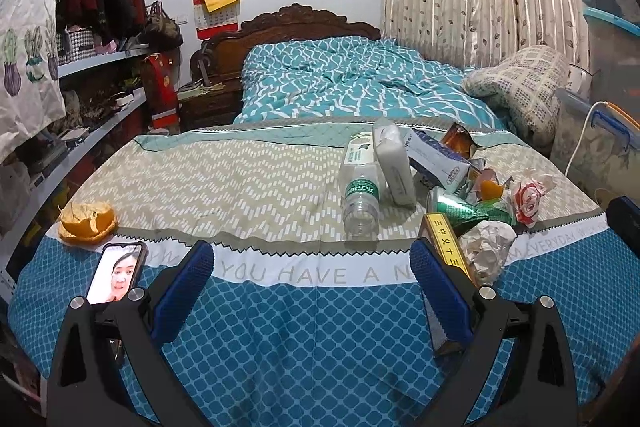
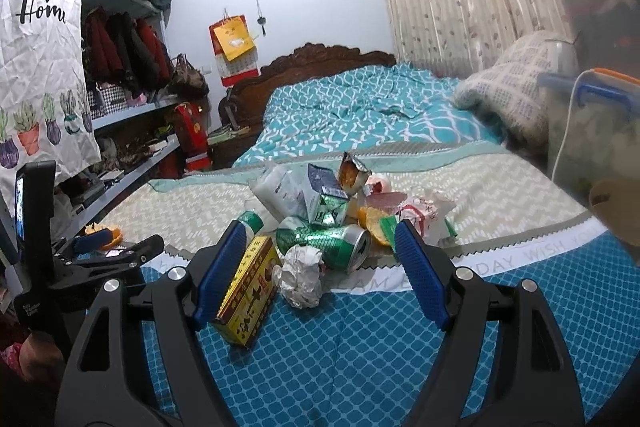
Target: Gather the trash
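Trash is heaped toward one side of the patterned table cover (image 1: 248, 171), likely gathered for pickup: plastic bottle (image 1: 362, 193), green can (image 2: 334, 241), yellow box (image 2: 250, 293), crumpled paper ball (image 2: 302, 277). Right gripper (image 2: 320, 271) is open, holding nothing, jaws straddling box, paper and can. Left gripper (image 1: 312, 291) is open and empty over bare cloth. Only the left wrist view shows the phone (image 1: 116, 273) and the whole orange peel (image 1: 88, 221), set apart from the pile.

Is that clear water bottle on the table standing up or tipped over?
Tipped over. The water bottle lies on its side on the table cloth, open mouth toward the camera, no cap visible.
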The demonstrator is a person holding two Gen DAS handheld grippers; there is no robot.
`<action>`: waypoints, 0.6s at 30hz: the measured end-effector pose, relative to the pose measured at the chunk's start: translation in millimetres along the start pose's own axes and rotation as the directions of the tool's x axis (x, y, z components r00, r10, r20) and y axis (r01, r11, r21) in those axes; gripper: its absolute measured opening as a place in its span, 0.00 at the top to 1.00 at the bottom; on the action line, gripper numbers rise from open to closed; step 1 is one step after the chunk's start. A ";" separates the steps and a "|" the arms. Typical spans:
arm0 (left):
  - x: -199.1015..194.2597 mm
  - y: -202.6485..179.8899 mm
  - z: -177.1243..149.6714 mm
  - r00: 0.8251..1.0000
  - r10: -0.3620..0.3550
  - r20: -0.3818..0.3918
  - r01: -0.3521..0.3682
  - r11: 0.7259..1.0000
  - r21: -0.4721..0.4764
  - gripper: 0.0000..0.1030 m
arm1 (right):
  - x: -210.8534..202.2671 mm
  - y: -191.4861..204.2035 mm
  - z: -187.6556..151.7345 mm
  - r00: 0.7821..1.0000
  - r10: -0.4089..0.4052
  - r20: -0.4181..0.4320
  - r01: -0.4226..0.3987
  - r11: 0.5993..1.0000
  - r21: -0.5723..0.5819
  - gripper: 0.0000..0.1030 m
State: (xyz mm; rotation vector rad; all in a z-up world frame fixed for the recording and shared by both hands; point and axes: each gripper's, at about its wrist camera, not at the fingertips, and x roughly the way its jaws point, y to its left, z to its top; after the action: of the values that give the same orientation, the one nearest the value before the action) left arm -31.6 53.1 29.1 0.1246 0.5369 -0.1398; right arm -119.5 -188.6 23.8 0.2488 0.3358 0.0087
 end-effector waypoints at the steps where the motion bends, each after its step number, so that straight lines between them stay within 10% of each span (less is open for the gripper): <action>1: 0.3 -0.5 -0.2 1.000 -0.002 -0.002 0.002 1.000 0.001 0.08 | 0.8 -0.5 0.1 1.000 0.004 -0.011 -0.004 1.000 0.003 0.25; 18: 5.9 0.2 -3.5 0.999 -0.021 -0.033 0.020 1.000 -0.007 0.08 | 5.3 -1.7 0.0 0.999 0.008 -0.031 -0.008 1.000 0.004 0.25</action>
State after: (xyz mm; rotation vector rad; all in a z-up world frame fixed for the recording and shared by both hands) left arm -28.2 53.2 23.1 0.1152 0.5721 -0.1561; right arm -114.6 -190.0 21.6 0.2539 0.3658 0.0203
